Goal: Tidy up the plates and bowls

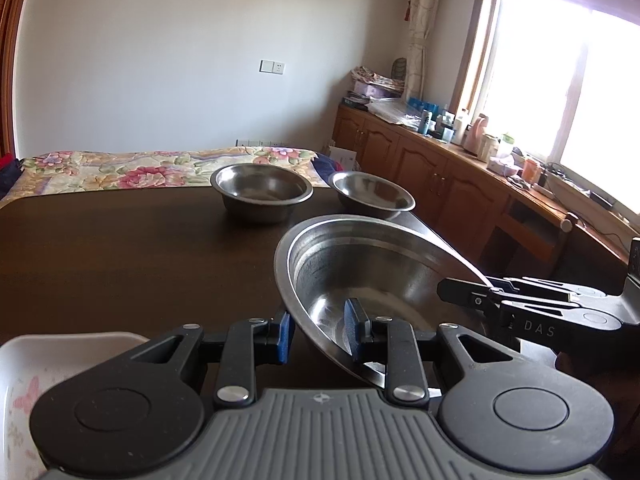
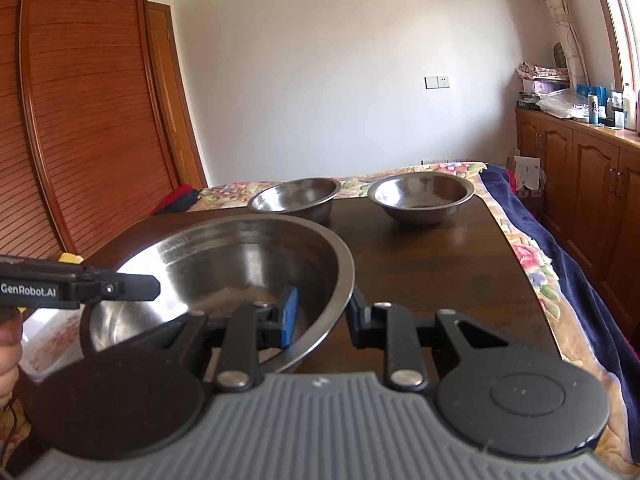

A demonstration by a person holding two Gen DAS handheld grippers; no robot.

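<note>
Left gripper (image 1: 320,330): level, pointing forward over the dark table (image 1: 120,260); its two blue-padded fingers straddle the near-left rim of the large steel basin (image 1: 360,268), one pad outside the wall, one inside, with the rim held between them. Right gripper (image 2: 322,314): likewise level, its fingers straddling the basin (image 2: 224,264) at the near-right rim, the blue pad inside the bowl and the other finger outside against the wall. Whether either pair presses fully on the metal cannot be told with certainty, but both bracket the rim closely. Each gripper appears side-on in the other's view, at the opposite edge of the basin; part of a hand (image 2: 8,344) shows at the left margin of the right-wrist view.

Steel vessels, three in all: the large basin, tilted between the grippers above the near part of the table; a medium straight-walled bowl (image 1: 262,192) and a shallower flared bowl (image 1: 372,196), standing apart from each other side by side at the far edge of the table. One white tray (image 1: 24,380) with a pink butterfly print lies at the near-left corner.

Legible writing: "DAS" on the right gripper's body in the left-wrist view; "GenRobot.AI" on the left gripper's body in the right-wrist view.

Beyond the table: a floral bedspread (image 1: 120,172).
</note>
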